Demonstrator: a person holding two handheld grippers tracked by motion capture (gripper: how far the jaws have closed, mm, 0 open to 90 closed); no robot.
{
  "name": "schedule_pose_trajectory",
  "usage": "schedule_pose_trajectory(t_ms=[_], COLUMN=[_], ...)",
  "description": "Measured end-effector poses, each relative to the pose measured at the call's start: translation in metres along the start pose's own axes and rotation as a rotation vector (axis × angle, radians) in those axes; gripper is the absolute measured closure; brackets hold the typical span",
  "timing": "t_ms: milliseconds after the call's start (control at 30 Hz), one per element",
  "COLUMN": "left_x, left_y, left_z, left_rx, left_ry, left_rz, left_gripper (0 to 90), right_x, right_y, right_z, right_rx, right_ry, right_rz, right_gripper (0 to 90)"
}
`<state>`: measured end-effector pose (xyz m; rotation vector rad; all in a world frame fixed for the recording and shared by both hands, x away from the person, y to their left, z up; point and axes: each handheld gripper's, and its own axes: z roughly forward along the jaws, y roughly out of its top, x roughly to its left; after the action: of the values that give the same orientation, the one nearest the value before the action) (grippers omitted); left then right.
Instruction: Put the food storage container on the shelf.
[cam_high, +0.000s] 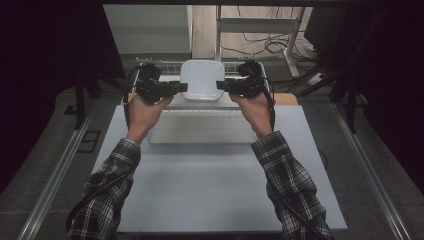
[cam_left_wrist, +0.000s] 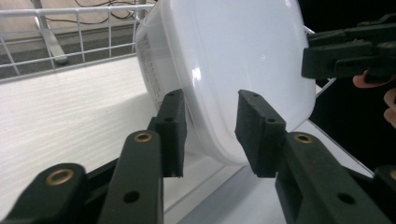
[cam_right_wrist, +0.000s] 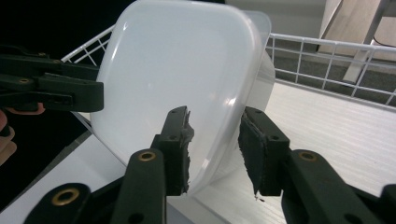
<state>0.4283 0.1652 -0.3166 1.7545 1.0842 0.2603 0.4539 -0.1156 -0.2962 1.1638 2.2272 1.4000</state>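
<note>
I have the white plastic tub (cam_high: 202, 80) up on its side between my two tongs, at the far end of the table (cam_high: 210, 200), its broad bottom face turned toward me. My left tongs (cam_high: 181, 87) meet its left edge and my right tongs (cam_high: 223, 86) its right edge. In the left gripper view my jaws straddle the tub's rim (cam_left_wrist: 205, 140), spread with a gap still showing on either side of the plastic, so I am not pinching it. In the right gripper view the jaws also stand either side of the edge (cam_right_wrist: 219, 154); the near jaw looks to touch the wall, though I cannot tell whether the pair truly bites.

A white wire basket (cam_left_wrist: 70, 37) rails the space just behind the tub, so there is little room beyond it. Under it lies a pale wood-grain board (cam_right_wrist: 336, 135). Toward me the grey table is wide and bare, with plenty of room between my plaid sleeves (cam_high: 290, 180).

Fine print runs down the tub's side wall (cam_left_wrist: 150, 70) in the left gripper view, too small to read.
</note>
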Motion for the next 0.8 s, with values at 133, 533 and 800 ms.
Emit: schedule_pose_trajectory(t_ms=[133,533,800], left_x=[-0.002,0.005,0.006], left_y=[0.003,0.013,0.014], left_z=[0.007,0.015,0.011], left_rx=[0.016,-0.014,-0.053], left_ry=[0.029,0.087,0.076], left_rz=[0.021,0.021,0.072], left_gripper=[51.3,37.4,17.4], right_x=[-0.003,-0.007,-0.006], right_y=[0.002,0.007,0.011], right_z=[0.005,0.012,0.010], right_rx=[0.005,-0.013,-0.042], right_ry=[0.005,-0.062,-0.105], right_rz=[0.010,0.006,-0.059], right_gripper=[56.4,49.1,38.1])
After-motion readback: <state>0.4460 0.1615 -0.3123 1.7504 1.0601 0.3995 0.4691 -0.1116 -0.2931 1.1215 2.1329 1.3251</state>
